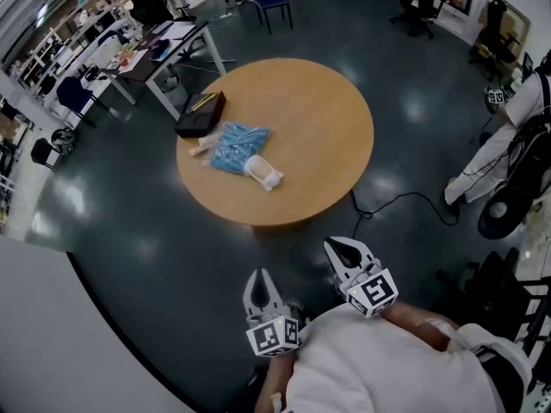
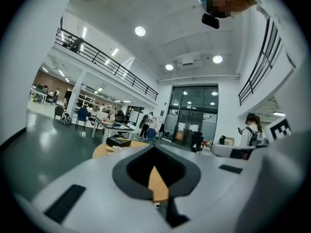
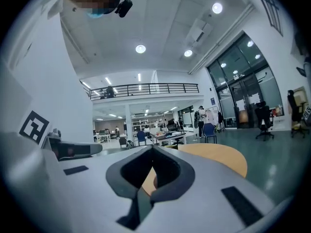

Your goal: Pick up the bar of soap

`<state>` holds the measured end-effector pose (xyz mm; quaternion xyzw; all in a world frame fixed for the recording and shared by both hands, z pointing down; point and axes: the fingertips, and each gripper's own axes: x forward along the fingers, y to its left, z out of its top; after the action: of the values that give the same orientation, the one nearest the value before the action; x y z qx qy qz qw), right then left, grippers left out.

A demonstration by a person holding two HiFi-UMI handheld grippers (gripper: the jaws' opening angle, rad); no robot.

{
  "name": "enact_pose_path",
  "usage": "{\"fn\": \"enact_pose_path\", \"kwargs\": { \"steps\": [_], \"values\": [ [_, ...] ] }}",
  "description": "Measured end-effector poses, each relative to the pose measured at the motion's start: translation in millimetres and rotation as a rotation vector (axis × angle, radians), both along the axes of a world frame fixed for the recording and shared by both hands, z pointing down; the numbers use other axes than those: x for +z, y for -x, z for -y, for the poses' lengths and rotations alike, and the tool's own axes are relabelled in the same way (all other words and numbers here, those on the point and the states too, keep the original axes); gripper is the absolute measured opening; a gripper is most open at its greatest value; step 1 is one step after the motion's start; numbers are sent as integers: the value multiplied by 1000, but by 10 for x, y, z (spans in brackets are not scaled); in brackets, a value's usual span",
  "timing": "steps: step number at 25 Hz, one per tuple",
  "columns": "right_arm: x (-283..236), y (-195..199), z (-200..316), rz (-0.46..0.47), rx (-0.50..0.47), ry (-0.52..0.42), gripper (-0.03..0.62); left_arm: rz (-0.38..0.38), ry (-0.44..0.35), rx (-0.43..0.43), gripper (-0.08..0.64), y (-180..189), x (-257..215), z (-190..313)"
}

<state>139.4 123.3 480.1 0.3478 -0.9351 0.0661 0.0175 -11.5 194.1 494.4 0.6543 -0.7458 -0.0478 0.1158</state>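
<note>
The round wooden surface (image 1: pixel 327 144) stands in an open hall, well apart from you across the dark floor. The pale bar that looks to be the soap (image 1: pixel 263 173) lies toward your side of it, just beside a blue packet (image 1: pixel 238 147), with a black box (image 1: pixel 201 114) further back. Your left tongs (image 1: pixel 261 284) and right tongs (image 1: pixel 340 249) are pressed together on nothing. You hold them tucked near your body, probably because nothing is within reach yet.
</note>
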Motion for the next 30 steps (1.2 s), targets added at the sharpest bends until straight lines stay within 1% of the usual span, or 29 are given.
{"fn": "enact_pose_path", "kwargs": {
  "steps": [3, 6, 11, 13, 15, 17, 20, 24, 27, 30],
  "values": [
    [-16, -30, 34, 22, 6, -2, 14, -1, 5, -5, 6, -2, 42, 23],
    [6, -58, 109, 9, -3, -5, 14, -7, 7, -24, 6, -27, 60, 63],
    [-3, -53, 253, -1, -49, 7, 14, -13, 20, -78, 6, -99, 56, 144],
    [27, -11, 303, -9, -80, -4, 14, -17, 18, -101, 6, -110, 73, 186],
    [82, 63, 437, -21, -108, -18, 14, -21, 10, -120, 6, -81, 88, 299],
    [106, 155, 596, -25, -118, -9, 14, -13, 4, -128, 6, -9, 66, 423],
    [188, 333, 818, -26, -103, 11, 14, 19, 8, -111, 6, 195, 98, 653],
    [375, 710, 1241, -36, -78, 9, 14, 19, -1, -76, 6, 645, 239, 1192],
    [498, 1010, 1548, -52, -45, 20, 14, 20, -5, -26, 6, 987, 221, 1619],
    [628, 1268, 1830, -83, -2, 41, 14, 22, -8, 51, 6, 1264, 176, 2001]
  ]
}}
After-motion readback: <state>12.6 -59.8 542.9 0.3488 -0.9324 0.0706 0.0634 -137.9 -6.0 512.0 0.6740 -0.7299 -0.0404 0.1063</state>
